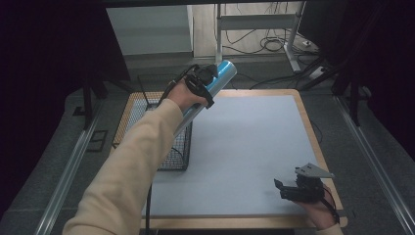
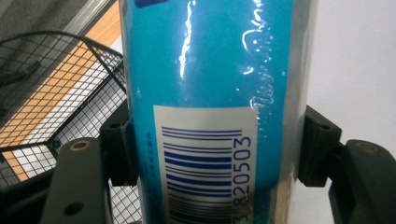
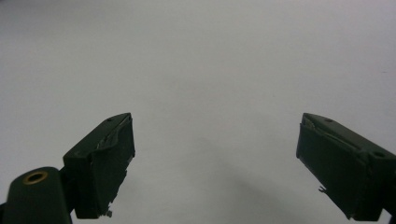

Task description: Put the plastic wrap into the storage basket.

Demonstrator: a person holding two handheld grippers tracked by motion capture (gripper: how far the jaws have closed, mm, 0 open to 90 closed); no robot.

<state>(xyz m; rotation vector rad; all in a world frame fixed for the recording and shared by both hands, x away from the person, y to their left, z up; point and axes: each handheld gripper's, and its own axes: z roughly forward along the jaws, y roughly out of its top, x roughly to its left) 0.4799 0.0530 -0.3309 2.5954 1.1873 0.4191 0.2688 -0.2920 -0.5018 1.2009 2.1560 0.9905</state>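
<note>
Blue tube [image 1: 219, 78] above grey mat [image 1: 244, 156], wooden table [image 1: 313, 142].

We see a wood-edged table [image 1: 307, 128] with a pale grey top at centre frame, standing on grey floor [image 1: 372, 171]. At the upper middle, a metal desk frame [image 1: 257, 22] rises above tangled cables [image 1: 271, 45]. Both upper corners lie in darkness.

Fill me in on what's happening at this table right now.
A person works with a gripper in each hand. The left gripper is clamped on a blue cylinder with a barcode label, held tilted in the air above a black wire basket at the table's left side. The right gripper rests low over the grey table mat, jaws open and empty.
</note>
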